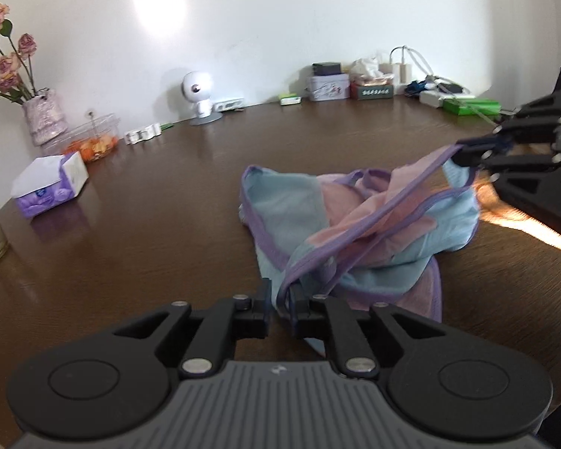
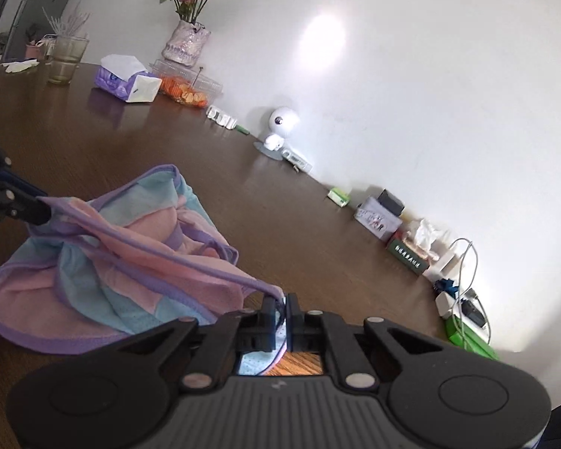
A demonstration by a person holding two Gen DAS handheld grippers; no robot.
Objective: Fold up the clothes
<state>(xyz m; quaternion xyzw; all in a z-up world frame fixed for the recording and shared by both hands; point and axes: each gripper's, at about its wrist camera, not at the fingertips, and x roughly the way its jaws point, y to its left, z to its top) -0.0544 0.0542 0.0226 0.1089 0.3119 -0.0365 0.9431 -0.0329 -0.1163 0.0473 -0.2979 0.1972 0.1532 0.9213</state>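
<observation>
Both jaws are pinched narrow on cloth. My left gripper (image 1: pixel 281 301) clamps the purple trim of the garment (image 1: pixel 355 220) at one end; my right gripper (image 2: pixel 283 312) clamps the same trim at the other end, and it also shows in the left view at 3 o'clock (image 1: pixel 458 155). Between the two grips the trim runs taut and raised. All other fabric, pink and light blue panels, lies crumpled on the brown table (image 1: pixel 131 224), below the stretched edge. From the left view, a tissue box (image 1: pixel 50 187) sits at 9 o'clock, well apart from the garment; a white camera (image 1: pixel 198 93) stands at 11 o'clock by the wall.
</observation>
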